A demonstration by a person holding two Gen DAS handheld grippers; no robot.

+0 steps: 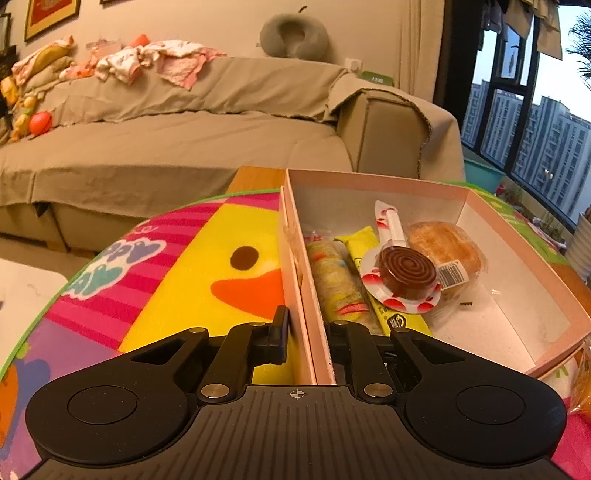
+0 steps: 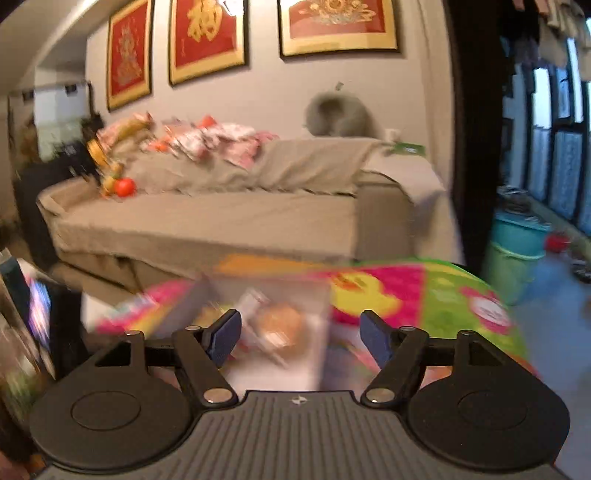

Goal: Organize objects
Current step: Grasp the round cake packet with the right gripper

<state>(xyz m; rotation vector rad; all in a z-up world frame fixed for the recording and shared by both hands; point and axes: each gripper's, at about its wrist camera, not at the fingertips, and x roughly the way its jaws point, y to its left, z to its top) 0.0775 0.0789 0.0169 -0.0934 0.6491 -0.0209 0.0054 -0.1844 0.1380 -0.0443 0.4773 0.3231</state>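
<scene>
1. I am pinching the near left wall of the pink box [image 1: 295, 258] with my left gripper [image 1: 306, 343]: one finger [image 1: 279, 334] is outside over the duck mat [image 1: 184, 280], the other is inside the box, and the jaws are all but closed on the cardboard. I judge I am holding it so the light box does not slide while things go in.

2. My right gripper [image 2: 301, 338] is standing well open with nothing between its blue pads [image 2: 225, 338]. The picture from that side is smeared, so beyond the pads I am only making out the box and a bun-coloured blur below.

3. Just past my left fingers, the snacks are lying together on the box floor: a rice-cracker roll [image 1: 338, 280] along the left wall, a yellow stick packet [image 1: 373, 280] beside it, and a wrapped chocolate swirl lollipop [image 1: 404, 275] resting across the yellow packet.

4. The lollipop is leaning partly onto a bagged bun [image 1: 447, 251], which is sitting toward the far right. Everything is packed at the left and middle, leaving the near right floor bare, I judge for more items.

5. An orange packet [image 1: 583, 384] is showing outside the box at the right edge, seemingly not sorted yet.

6. Farther off, the covered sofa [image 1: 177, 147] is carrying loose clothes [image 1: 147, 62] and a grey neck pillow [image 1: 293, 35].
</scene>
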